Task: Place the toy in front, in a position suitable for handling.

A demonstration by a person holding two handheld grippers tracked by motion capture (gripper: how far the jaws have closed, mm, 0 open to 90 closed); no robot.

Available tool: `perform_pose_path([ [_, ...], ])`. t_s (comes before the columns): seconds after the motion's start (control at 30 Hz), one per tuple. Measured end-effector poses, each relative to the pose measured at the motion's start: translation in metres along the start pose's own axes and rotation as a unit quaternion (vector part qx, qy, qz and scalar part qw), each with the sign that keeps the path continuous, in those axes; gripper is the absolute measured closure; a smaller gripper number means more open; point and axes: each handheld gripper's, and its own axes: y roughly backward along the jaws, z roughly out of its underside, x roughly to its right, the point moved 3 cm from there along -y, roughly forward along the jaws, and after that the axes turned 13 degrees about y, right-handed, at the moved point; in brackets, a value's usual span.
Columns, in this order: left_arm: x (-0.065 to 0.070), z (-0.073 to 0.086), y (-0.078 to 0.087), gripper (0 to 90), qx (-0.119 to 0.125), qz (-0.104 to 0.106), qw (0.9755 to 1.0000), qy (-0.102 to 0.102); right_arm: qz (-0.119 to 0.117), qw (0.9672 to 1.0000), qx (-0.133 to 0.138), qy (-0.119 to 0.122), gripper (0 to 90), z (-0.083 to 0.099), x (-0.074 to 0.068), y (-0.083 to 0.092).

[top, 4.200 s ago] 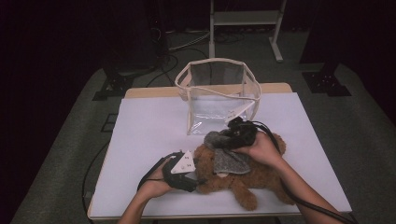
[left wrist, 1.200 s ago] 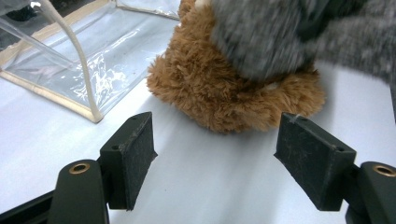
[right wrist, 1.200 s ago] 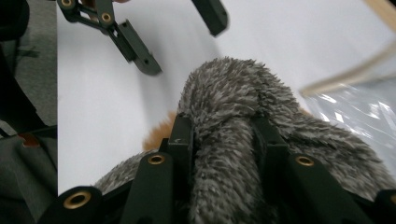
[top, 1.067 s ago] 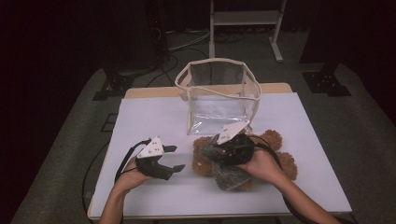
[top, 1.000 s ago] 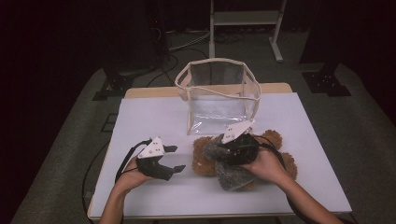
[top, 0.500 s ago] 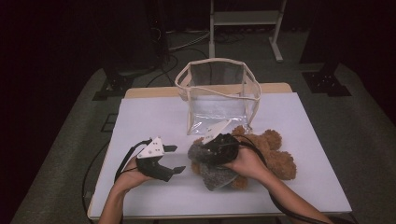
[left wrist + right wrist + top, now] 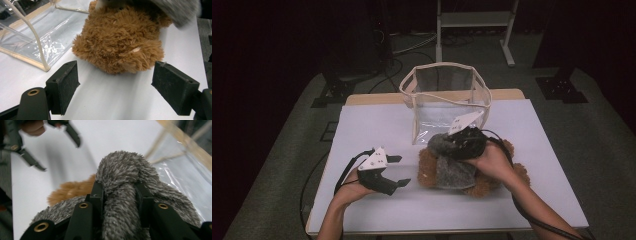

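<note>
I'm pinching the grey fuzzy cloth [image 7: 120, 195] tight in my right gripper [image 7: 458, 145], peeling it off the brown teddy bear [image 7: 122, 45], while my left gripper [image 7: 397, 171], jaws just widened and empty, is waiting beside it to steady the bear.

At frame centre the bear [image 7: 484, 182] is lying before the bag [image 7: 444, 102], cloth [image 7: 454, 172] lying on it, left gripper [image 7: 398, 171] sitting to its left.
</note>
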Motion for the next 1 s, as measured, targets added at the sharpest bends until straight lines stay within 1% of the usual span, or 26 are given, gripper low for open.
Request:
perform_pose_path([
  [0.07, 0.001, -0.001, -0.001, 20.8, -0.002, 0.001, 1.0000, -0.006, -0.004, 0.9998, -0.001, -0.018, 65.2, 0.008, 0.007, 0.000],
  [0.1, 0.001, -0.001, -0.001, 20.9, -0.002, 0.001, 1.0000, -0.006, -0.004, 0.9998, -0.001, -0.018, 65.2, 0.008, 0.007, 0.000],
  [0.13, 0.002, -0.002, -0.001, 21.0, -0.001, 0.002, 1.0000, -0.007, -0.020, 0.9993, 0.007, -0.030, 65.2, 0.012, 0.006, -0.004],
  [0.17, 0.002, -0.002, -0.001, 21.1, -0.001, 0.002, 1.0000, -0.007, -0.025, 0.9991, 0.008, -0.032, 65.3, 0.013, 0.004, -0.005],
  [0.27, 0.001, 0.000, -0.001, 22.1, -0.002, 0.001, 1.0000, -0.009, -0.053, 0.9984, 0.009, -0.019, 65.2, 0.012, -0.005, -0.006],
  [0.3, 0.001, 0.000, -0.001, 22.6, -0.002, 0.001, 1.0000, -0.009, -0.053, 0.9984, 0.009, -0.019, 65.2, 0.012, -0.005, -0.006],
  [0.33, 0.000, 0.000, 0.000, 22.6, -0.001, 0.001, 1.0000, -0.004, -0.061, 0.9981, 0.000, -0.007, 65.1, 0.009, -0.008, -0.006],
  [0.37, 0.000, 0.000, 0.000, 22.6, -0.001, 0.001, 1.0000, -0.004, -0.061, 0.9981, 0.000, -0.007, 65.1, 0.009, -0.008, -0.006],
  [0.4, 0.000, 0.000, 0.000, 22.5, 0.000, 0.000, 1.0000, -0.003, -0.061, 0.9981, -0.009, -0.003, 65.1, 0.004, -0.008, -0.007],
  [0.47, 0.001, -0.001, 0.000, 22.6, 0.001, 0.001, 1.0000, -0.004, -0.060, 0.9981, -0.011, -0.001, 65.0, 0.002, -0.007, -0.009],
  [0.53, 0.002, -0.002, 0.000, 22.5, 0.000, 0.002, 1.0000, -0.008, -0.067, 0.9976, -0.013, -0.007, 65.1, -0.005, -0.005, -0.019],
  [0.57, 0.002, -0.002, 0.000, 22.5, -0.001, 0.002, 1.0000, -0.009, -0.071, 0.9974, -0.013, -0.006, 65.1, -0.007, -0.004, -0.023],
  [0.7, 0.000, 0.000, 0.000, 22.5, -0.002, 0.002, 1.0000, -0.008, -0.090, 0.9954, -0.032, 0.013, 65.1, -0.017, -0.011, -0.051],
  [0.73, 0.000, 0.001, 0.001, 22.5, -0.001, 0.002, 1.0000, -0.005, -0.095, 0.9947, -0.037, 0.011, 65.1, -0.018, -0.014, -0.057],
  [0.8, -0.001, 0.002, 0.004, 22.4, 0.000, 0.002, 1.0000, -0.004, -0.104, 0.9938, -0.037, 0.013, 65.1, -0.020, -0.016, -0.065],
  [0.87, -0.002, 0.001, 0.006, 22.4, 0.003, 0.001, 1.0000, -0.003, -0.105, 0.9935, -0.039, 0.017, 65.1, -0.021, -0.016, -0.065],
  [0.93, -0.002, 0.001, 0.008, 22.4, 0.007, 0.000, 1.0000, -0.003, -0.100, 0.9945, -0.029, 0.015, 65.2, -0.022, -0.013, -0.057],
  [0.97, -0.002, 0.001, 0.008, 22.4, 0.007, 0.000, 1.0000, -0.003, -0.100, 0.9945, -0.029, 0.015, 65.2, -0.022, -0.013, -0.057],
  [1.0, -0.002, 0.000, 0.008, 22.4, 0.007, 0.000, 1.0000, -0.004, -0.091, 0.9957, -0.016, 0.010, 65.3, -0.020, -0.007, -0.045],
])
